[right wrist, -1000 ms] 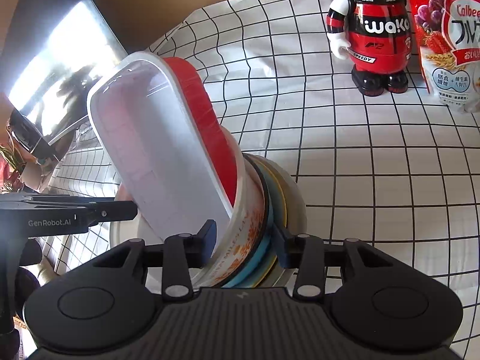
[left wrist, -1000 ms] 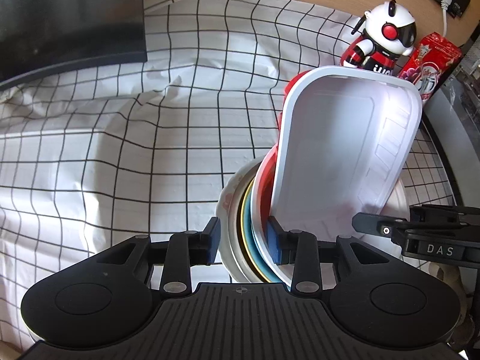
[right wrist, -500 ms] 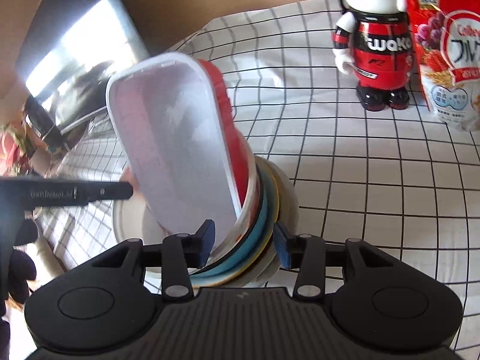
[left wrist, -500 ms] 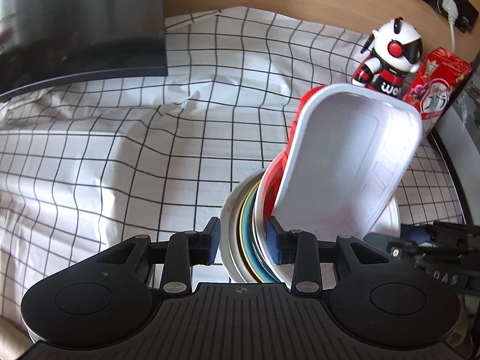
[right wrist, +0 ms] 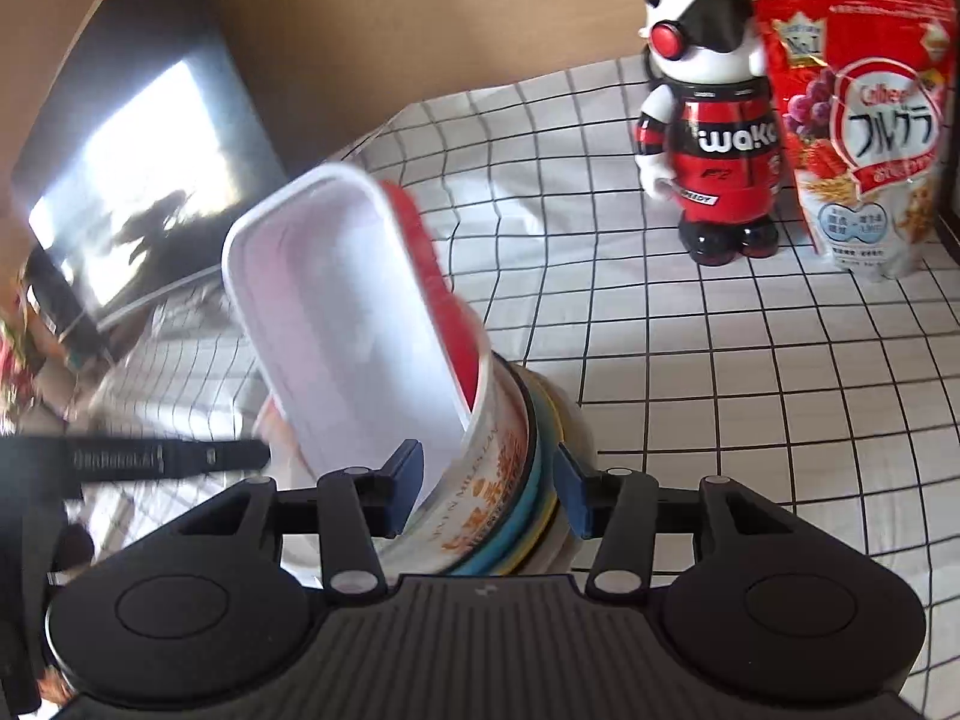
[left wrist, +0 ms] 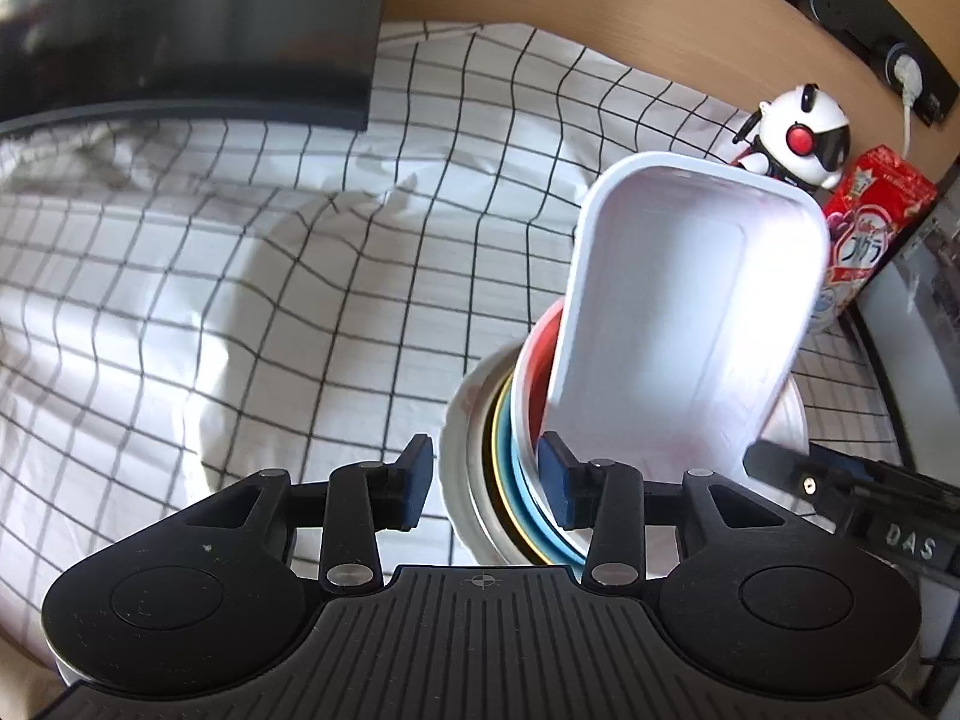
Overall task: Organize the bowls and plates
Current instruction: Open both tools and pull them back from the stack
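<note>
Left wrist view has the left fingers [left wrist: 485, 480] astride the near rim of the stack [left wrist: 471, 438] of nested bowls and plates, one pad outside the outermost white bowl and one inside against the inner bowls. They have just been opening, and a clear gap now shows between the outer pad and the bowl wall, so nothing is held on this side. Right wrist view shows the right fingers [right wrist: 487, 489] astride the opposite rim of the stack [right wrist: 504, 480]. They too have just been opening and are only partly spread, with the pads seemingly just clear of the crockery, though on the outer pad the margin is too slim to be sure. The stack sits on the checked cloth [left wrist: 240, 300] over the surface, right of its middle and nearer the far right corner, where a toy robot [right wrist: 714, 138] and a cereal bag [right wrist: 870, 120] stand well apart from it. A white tray [left wrist: 684, 312] leans upright in the top bowl, its upper end tipped toward the far edge. The step in hand looks like letting go of the gathered stack after setting it down, although its base is hidden and contact with the cloth cannot be confirmed. Next, both hands would need to lift straight back off the rims without nudging them, since the leaning tray looks top-heavy and could tip out; it probably wants laying flat or moving on its own
</note>
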{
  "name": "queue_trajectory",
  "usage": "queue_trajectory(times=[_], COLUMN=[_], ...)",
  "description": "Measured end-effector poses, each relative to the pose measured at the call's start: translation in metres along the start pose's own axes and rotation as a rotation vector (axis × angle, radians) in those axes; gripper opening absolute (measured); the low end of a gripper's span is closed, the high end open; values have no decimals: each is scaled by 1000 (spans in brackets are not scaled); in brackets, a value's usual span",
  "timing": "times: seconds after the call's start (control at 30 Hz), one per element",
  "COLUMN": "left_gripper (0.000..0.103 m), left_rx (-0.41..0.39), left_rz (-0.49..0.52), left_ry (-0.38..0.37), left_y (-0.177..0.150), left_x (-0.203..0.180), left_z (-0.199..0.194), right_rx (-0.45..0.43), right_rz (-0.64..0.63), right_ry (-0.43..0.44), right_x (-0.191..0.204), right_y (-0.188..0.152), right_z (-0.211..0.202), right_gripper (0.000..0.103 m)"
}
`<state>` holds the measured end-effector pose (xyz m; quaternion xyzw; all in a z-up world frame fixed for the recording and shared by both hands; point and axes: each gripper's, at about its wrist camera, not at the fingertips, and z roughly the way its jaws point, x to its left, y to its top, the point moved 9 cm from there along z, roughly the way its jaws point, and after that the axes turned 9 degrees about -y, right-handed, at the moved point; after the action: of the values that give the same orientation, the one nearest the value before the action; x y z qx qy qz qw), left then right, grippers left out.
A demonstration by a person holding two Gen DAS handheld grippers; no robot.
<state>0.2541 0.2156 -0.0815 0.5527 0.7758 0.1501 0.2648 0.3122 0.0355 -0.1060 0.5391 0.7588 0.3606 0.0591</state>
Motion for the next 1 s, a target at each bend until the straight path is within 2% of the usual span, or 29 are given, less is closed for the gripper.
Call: queue_trajectory(times=[0.1,0.17,0.27,0.33,0.47,0.57,0.67,0.73,0.8,0.87,0.93,1.0], left_gripper=[39,39,39,39,37,29,28,26,21,18,17,17], left_rx=[1,-6,-22,-30,-23,-112,-234,-275,-282,-286,-253,-218], left_rz=[17,48,64,68,40,99,173,212,231,191,131,131], left_ry=[-18,-19,-40,-65,-135,-180,-223,-246,-261,-244,-234,-212], left_y=[4,9,9,0,-40,-79,-117,-138,-155,-164,-172,-181], left_x=[-3,-6,-6,-2,7,-3,-23,-38,-51,-58,-65,-73], left_z=[-3,-8,-21,-32,-56,-83,-113,-126,-129,-129,-127,-126], right_rx=[67,78,43,24,-27,-45,-99,-132,-158,-162,-150,-152], right_rz=[58,59,89,108,105,58,-11,-15,-12,-31,-51,-67], right_ry=[21,-19,-56,-61,-114,-128,-152,-172,-188,-222,-211,-209], right_x=[8,12,14,18,26,37,48,49,44,36,31,28], right_y=[-1,0,-4,-13,-42,-73,-103,-120,-136,-149,-158,-166], right_z=[9,11,-8,-28,-66,-90,-117,-131,-143,-151,-156,-164], right_gripper=[46,45,45,49,56,56,59,61,63,64,64,64])
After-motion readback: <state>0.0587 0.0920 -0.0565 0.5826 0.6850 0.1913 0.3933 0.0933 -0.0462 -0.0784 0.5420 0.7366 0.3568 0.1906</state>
